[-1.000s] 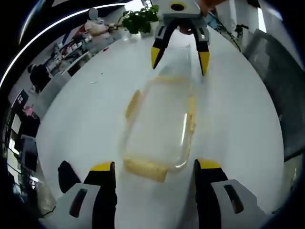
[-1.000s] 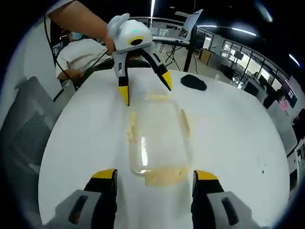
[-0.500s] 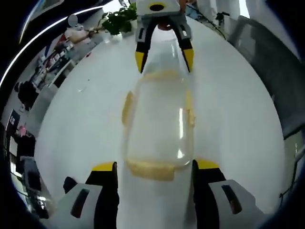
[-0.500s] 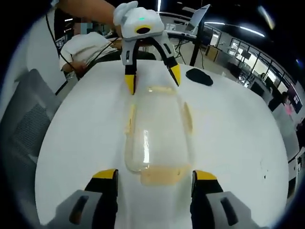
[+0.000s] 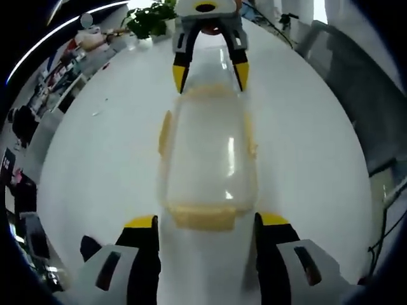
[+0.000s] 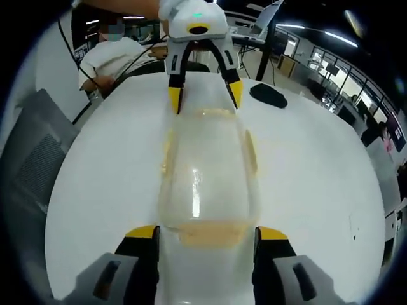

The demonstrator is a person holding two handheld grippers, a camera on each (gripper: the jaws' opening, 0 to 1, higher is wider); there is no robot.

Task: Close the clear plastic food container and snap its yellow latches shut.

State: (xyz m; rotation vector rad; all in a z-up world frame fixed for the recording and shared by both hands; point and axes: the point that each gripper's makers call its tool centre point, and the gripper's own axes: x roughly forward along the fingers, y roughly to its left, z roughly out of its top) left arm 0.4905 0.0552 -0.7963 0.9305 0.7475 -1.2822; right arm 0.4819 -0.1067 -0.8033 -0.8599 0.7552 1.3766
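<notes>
White round table (image 6: 318,171). Grey mesh chair (image 6: 28,165) beside it. Potted green plant (image 5: 149,18) at table's far edge. Ceiling strip lights (image 6: 331,39) overhead. Open office, desks behind; seated person (image 6: 117,54).

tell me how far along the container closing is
Done: the lid appears to sit on the clear container, which rests on the white table.
In hand: the left claw and right claw are open, one at each end, straddling the yellow end latches.
Left: whether any latch is snapped cannot be told; the side latches are untouched.
</notes>
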